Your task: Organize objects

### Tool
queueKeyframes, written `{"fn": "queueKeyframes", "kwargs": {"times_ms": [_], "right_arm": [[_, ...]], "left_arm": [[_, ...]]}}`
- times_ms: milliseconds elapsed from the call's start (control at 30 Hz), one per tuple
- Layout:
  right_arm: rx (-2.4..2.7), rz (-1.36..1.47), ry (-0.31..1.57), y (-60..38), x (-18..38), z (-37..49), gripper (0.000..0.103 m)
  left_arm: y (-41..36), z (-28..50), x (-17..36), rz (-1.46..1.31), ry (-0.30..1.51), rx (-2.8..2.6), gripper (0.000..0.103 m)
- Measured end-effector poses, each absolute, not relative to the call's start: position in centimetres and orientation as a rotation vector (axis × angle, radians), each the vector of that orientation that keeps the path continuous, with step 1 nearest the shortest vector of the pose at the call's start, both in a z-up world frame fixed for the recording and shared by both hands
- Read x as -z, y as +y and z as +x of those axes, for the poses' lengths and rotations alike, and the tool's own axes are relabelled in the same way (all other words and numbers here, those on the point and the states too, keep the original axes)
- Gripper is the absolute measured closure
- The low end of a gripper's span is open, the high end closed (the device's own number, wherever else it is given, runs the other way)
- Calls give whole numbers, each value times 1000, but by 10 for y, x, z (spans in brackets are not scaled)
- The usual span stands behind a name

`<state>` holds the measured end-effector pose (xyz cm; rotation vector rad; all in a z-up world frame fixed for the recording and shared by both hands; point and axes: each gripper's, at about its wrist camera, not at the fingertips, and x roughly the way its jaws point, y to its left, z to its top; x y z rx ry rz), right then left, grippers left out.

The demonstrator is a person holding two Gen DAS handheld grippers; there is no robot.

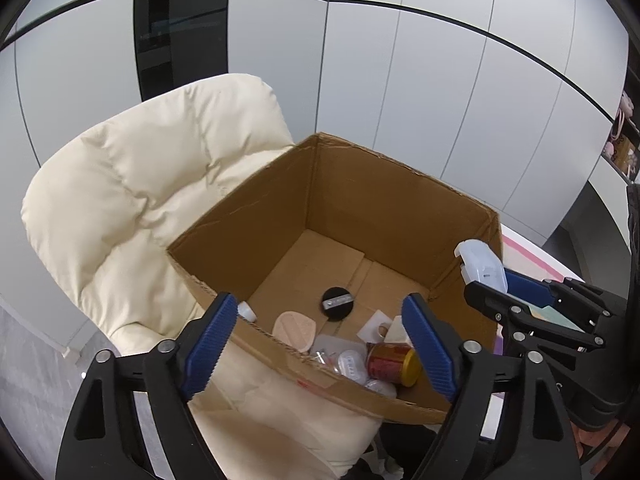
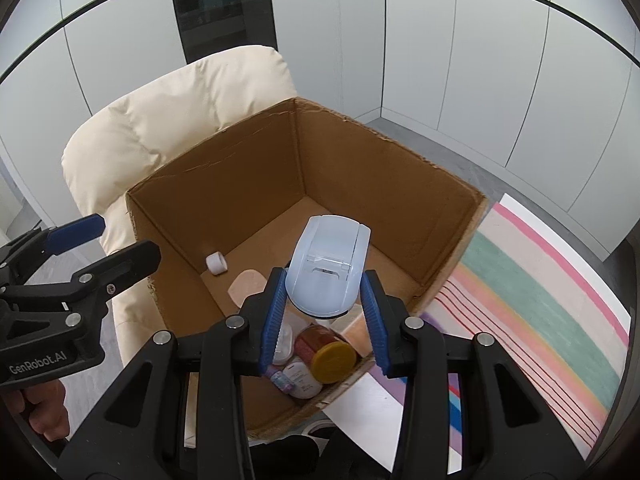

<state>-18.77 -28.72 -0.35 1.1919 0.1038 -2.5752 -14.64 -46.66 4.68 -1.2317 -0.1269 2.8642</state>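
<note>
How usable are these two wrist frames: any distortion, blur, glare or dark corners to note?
Left wrist view: strong fisheye bowing of the wall panels, black vignette at the corners, soft even light, items in the cardboard box sharp. Right wrist view: same curvature and vignette, no glare; the pale blue case in the right gripper is crisp and hides part of the box floor.

Matt corrugated cardboard box (image 2: 352, 168) (rough edges), puffy cloth chair (image 1: 132, 184), glossy plastic case (image 2: 328, 268).
</note>
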Motion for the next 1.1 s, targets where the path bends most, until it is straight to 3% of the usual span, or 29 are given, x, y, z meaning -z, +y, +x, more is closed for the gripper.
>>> {"fn": "queueKeyframes", "kwargs": {"times_ms": [333, 467, 600, 833, 1100], "right_arm": [[2559, 1196, 103, -296, 9, -189, 61], [2566, 1191, 116, -296, 8, -188, 47], [2570, 1189, 107, -295, 7, -187, 43], [2623, 1196, 111, -279, 2, -181, 16], [2726, 1222, 48, -230, -8, -167, 1]], "left_arm": [[-476, -146, -48, -1227, -143, -2886, 11], [-476, -146, -46, -1234, -159, -2881, 9], [-475, -148, -47, -1227, -145, -2884, 6], [-462, -148, -52, -1183, -101, -2888, 1], [-427, -143, -62, -1121, -61, -2857, 1]]}}
